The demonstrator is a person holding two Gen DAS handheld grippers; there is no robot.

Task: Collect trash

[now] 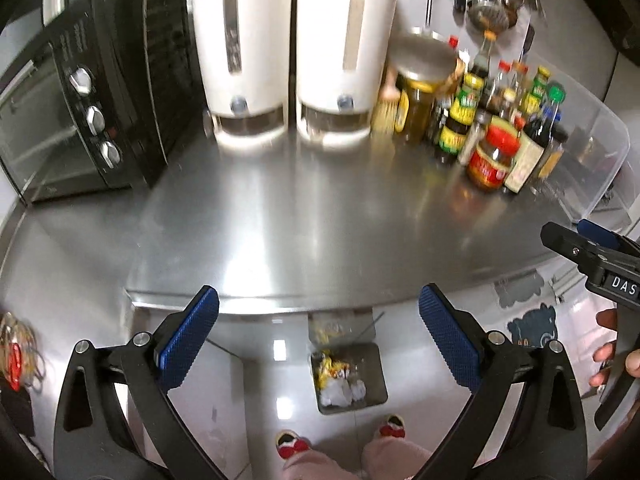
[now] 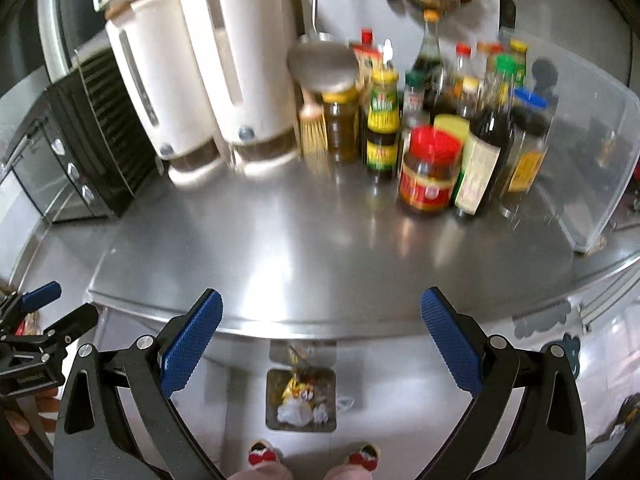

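Observation:
A square grey bin [image 1: 378, 372] [image 2: 272, 400] stands on the floor below the steel counter's front edge. Crumpled white paper and yellow wrappers [image 1: 340, 380] [image 2: 300, 400] lie in it. My left gripper [image 1: 319, 340] hangs open above the bin and the counter edge, nothing between its blue pads. My right gripper [image 2: 322, 344] is open too, also with nothing between its pads, over the same spot. Each gripper shows in the other's view, the right gripper [image 1: 588, 256] at the right edge and the left gripper [image 2: 40, 320] at the left edge.
On the steel counter [image 1: 300, 220] stand a black toaster oven [image 1: 108, 100], two white dispensers [image 1: 288, 52], a cluster of sauce bottles and jars [image 1: 492, 128] and a clear plastic bin [image 1: 592, 148]. A person's slippered feet [image 1: 340, 436] stand by the trash bin.

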